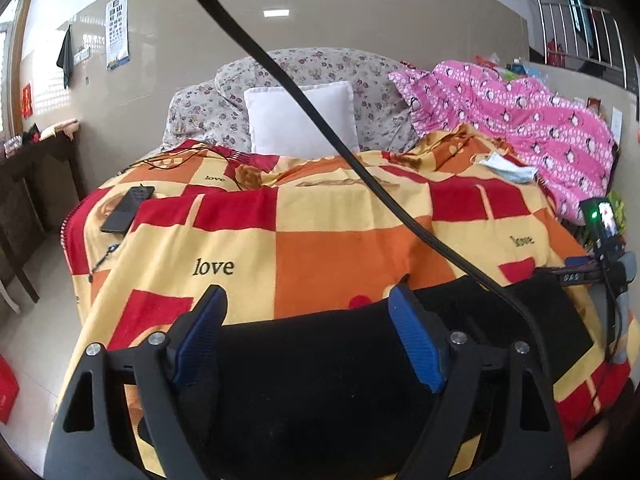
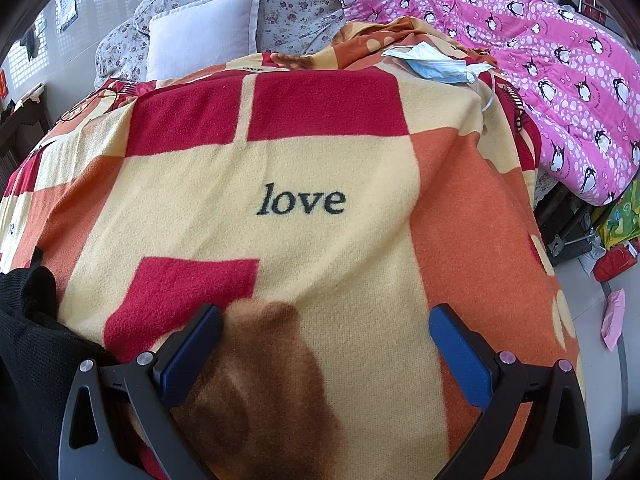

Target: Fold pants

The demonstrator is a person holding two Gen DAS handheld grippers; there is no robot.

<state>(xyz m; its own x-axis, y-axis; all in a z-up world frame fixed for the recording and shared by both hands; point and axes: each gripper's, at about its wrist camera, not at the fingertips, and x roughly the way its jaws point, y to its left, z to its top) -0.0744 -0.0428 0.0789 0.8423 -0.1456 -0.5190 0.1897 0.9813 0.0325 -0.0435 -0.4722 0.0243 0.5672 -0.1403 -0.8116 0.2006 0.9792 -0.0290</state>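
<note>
**Spotter:** What do you have on the left wrist view?

**Operator:** I see my left gripper [image 1: 306,340] with its blue ribbed pads spread wide, released and holding nothing. It hovers over the black knitted pants [image 1: 320,380], which lie flat along the near edge of the bed, on the red, orange and cream checked fleece blanket [image 1: 336,236] printed with "love". A black cable [image 1: 340,148] cuts diagonally across that view.

**Spotter:** And the right side?

**Operator:** My right gripper [image 2: 326,344] is released too, jaws well apart, with only blanket [image 2: 300,160] between them. The pants [image 2: 36,344] show just at the left edge of that view, bunched near the bed's near edge.

**Spotter:** Anything else on the bed?

**Operator:** A black rectangular remote [image 1: 128,209] lies near the left edge. A crumpled pale blue face mask [image 1: 506,168] sits toward the far right corner, just beside the pink penguin-print quilt [image 1: 532,120]. At the head end, a plain white square pillow [image 1: 300,120] leans against a grey floral cushion [image 1: 320,76]. In the left wrist view I also see the right rig's body [image 1: 606,236], its small lit screen showing, at the bed's right edge.
</note>
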